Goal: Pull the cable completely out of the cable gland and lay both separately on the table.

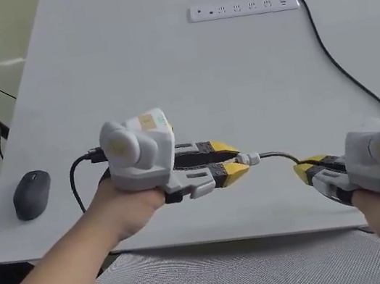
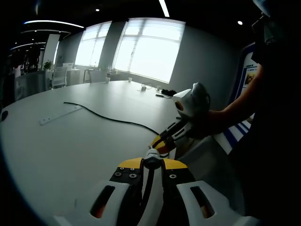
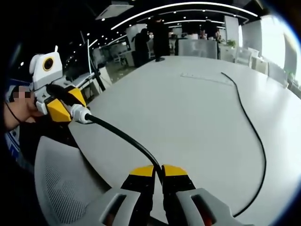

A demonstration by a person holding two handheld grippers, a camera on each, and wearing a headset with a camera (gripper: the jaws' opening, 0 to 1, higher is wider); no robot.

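Note:
My left gripper (image 1: 231, 160) is shut on the white cable gland (image 1: 247, 159), which pokes out past its yellow fingertips; in the left gripper view the cable gland (image 2: 152, 157) sits between the closed jaws. A black cable (image 1: 278, 155) runs from the gland to my right gripper (image 1: 305, 168), which is shut on it. In the right gripper view the cable (image 3: 125, 138) arcs from the closed right gripper (image 3: 158, 170) up to the gland (image 3: 81, 114) held in the left gripper (image 3: 66, 109). Both are held just above the table's near edge.
A white power strip (image 1: 244, 7) lies at the far side of the grey table (image 1: 164, 80), its black cord (image 1: 333, 58) trailing toward the right edge. A black mouse (image 1: 32, 194) rests at the left. A mesh chair (image 1: 235, 274) sits below the near edge.

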